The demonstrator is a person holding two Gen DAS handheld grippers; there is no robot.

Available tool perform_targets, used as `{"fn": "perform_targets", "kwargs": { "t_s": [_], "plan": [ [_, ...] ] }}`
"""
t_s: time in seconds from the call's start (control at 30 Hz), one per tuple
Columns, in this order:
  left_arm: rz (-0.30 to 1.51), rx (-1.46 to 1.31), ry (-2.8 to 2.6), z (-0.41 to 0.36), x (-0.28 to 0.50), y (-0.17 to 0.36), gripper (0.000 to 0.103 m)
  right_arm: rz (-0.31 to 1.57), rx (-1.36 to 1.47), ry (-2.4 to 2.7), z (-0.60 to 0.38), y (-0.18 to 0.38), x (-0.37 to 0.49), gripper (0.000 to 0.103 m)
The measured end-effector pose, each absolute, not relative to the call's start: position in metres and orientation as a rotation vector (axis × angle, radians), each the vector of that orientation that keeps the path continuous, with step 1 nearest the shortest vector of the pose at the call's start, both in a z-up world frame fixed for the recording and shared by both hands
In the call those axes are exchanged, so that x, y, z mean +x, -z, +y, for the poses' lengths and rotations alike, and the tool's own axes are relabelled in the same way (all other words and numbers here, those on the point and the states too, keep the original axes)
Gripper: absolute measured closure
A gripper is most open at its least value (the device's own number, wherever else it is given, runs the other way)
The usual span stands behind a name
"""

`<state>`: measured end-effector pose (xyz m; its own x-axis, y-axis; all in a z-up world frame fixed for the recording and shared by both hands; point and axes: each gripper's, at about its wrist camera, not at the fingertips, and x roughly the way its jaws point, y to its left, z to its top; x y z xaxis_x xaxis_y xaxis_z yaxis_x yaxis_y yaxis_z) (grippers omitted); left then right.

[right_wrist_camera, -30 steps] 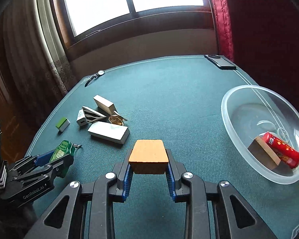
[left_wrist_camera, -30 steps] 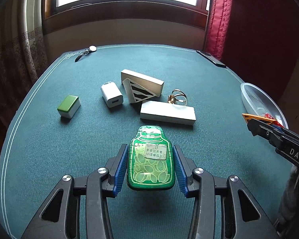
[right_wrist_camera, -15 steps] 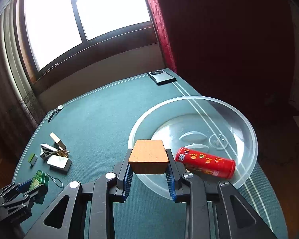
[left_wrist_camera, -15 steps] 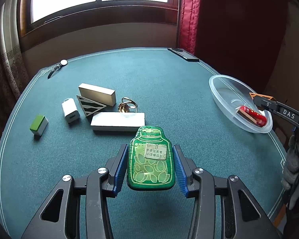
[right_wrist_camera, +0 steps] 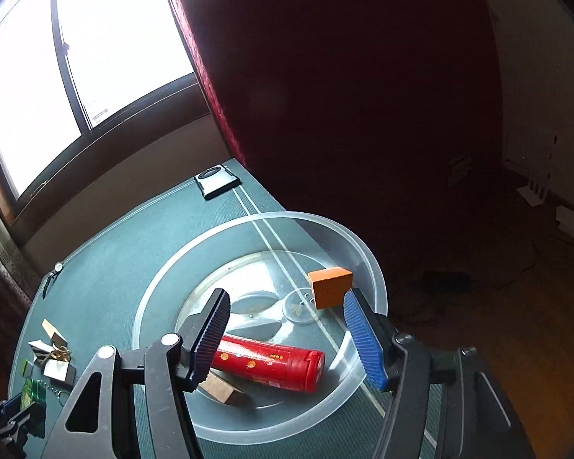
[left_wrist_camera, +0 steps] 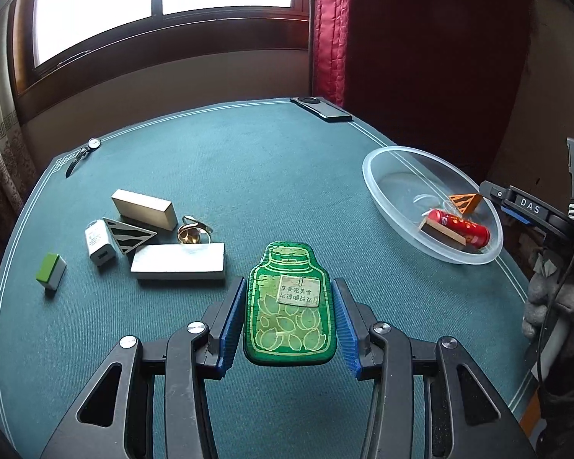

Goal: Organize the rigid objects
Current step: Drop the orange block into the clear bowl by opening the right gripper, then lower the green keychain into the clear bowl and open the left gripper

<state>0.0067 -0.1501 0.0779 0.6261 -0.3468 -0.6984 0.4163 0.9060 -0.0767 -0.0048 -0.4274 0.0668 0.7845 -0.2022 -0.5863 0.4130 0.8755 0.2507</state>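
The orange block sits inside the clear bowl at the bench's right edge, beside a red can. The right tool is spread above it; the left tool pinches a green bottle-shaped tag.

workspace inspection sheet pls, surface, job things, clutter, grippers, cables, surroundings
surface: green felt table, white border lines.
job's things: clear bowl holds red can, wooden block, orange wedge; green bottle-shaped tag; two white blocks, striped wedge, charger, green tile, gold ring on felt.
clutter: phone, wristwatch.
grippers: left gripper shut on tag; right gripper open over bowl.
cables: black cable by gloved hand.
surroundings: window, red curtain.
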Motion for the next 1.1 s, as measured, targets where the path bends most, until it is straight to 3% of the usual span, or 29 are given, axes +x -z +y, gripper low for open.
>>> {"fn": "perform_targets", "kwargs": {
  "t_s": [1.1],
  "plan": [
    [0.717,0.154,0.676,-0.300,0.073,-0.095,0.057,0.590,0.411,0.400,-0.434,-0.049,-0.035,0.037]
  ]
}}
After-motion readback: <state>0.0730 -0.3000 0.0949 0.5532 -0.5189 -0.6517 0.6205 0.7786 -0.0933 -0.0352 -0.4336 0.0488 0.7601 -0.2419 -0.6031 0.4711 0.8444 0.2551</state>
